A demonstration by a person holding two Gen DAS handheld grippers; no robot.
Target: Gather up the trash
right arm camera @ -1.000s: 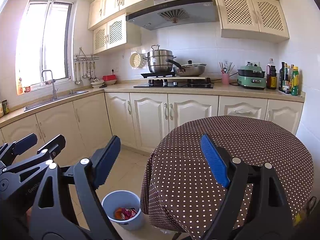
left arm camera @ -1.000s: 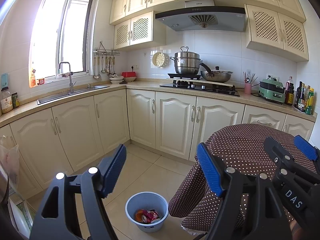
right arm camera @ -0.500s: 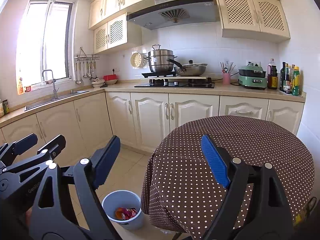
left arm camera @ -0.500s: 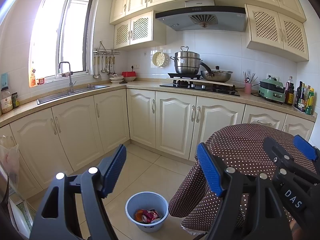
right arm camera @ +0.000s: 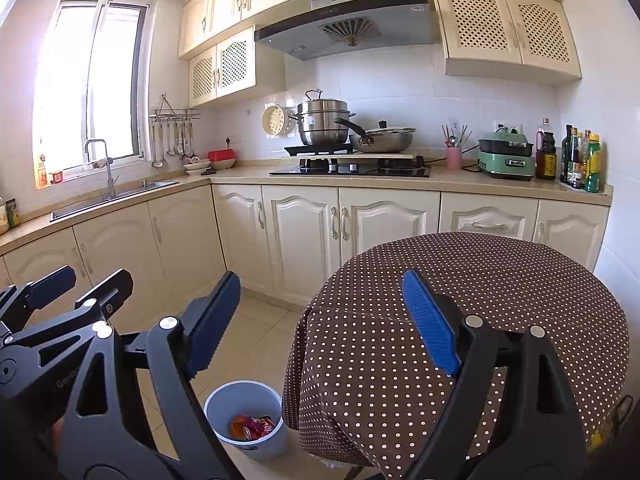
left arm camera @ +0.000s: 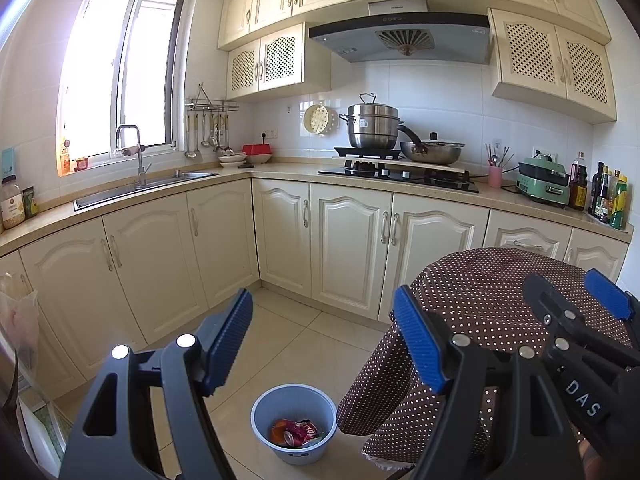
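Left wrist: both tongs [left arm camera: 324, 340] [right arm camera: 320, 316] apart, empty; bin [left arm camera: 294, 424] trash [left arm camera: 296, 432] indistinct.

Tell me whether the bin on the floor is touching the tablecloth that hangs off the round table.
Cannot tell. In both wrist views the blue bin sits right by the tablecloth's hanging edge, but neither shows contact or a gap plainly.

Left claw [left arm camera: 322, 338]: black frame, blue ribbed pads, silver rivets. Right claw [right arm camera: 320, 318]: same build; white "DAS" lettering on side.
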